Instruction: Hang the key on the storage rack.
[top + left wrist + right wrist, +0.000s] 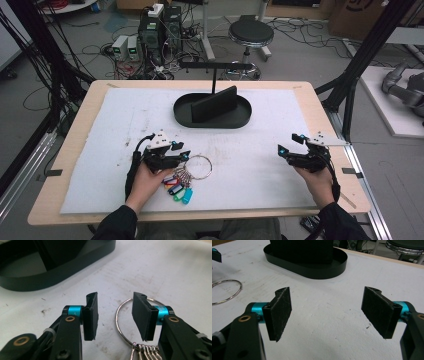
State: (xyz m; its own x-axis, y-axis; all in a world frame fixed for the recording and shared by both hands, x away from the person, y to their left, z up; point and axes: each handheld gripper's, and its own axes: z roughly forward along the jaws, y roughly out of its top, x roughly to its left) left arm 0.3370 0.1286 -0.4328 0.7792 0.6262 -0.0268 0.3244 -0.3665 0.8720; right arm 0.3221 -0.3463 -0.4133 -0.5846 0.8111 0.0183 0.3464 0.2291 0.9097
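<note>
Your left claw (186, 154) sits low over the white mat at the near-left of the bench (80, 130), its jaws half-parted and straddling the left arc of the big key ring (199, 167). In the left gripper view the wire of the key ring (119, 322) runs up between the two pads, with the right pad standing in front of part of the loop; neither pad looks to be pressing on the metal, so read this claw as open around the ring rather than gripping it. That approach makes sense: the ring lies flat on the mat, and a thin wire is best taken edge-on, one pad on each side. The bunch of small rings and coloured key tags (178, 186) fans toward you from the near side of the loop, just beside your left hand (145, 181), so coming in at the bare arc keeps the pads clear of the tags. Your right claw (289, 144) rests on the near-right of the mat, well apart from the ring, jaws spread wide with nothing between them; it looks parked, out of the way yet ready to help. Farther back, the black oval tray (210, 119) with its upright post and crossbar (216, 65) stands at mid-bench, probably where the ring is meant to hang.
</note>
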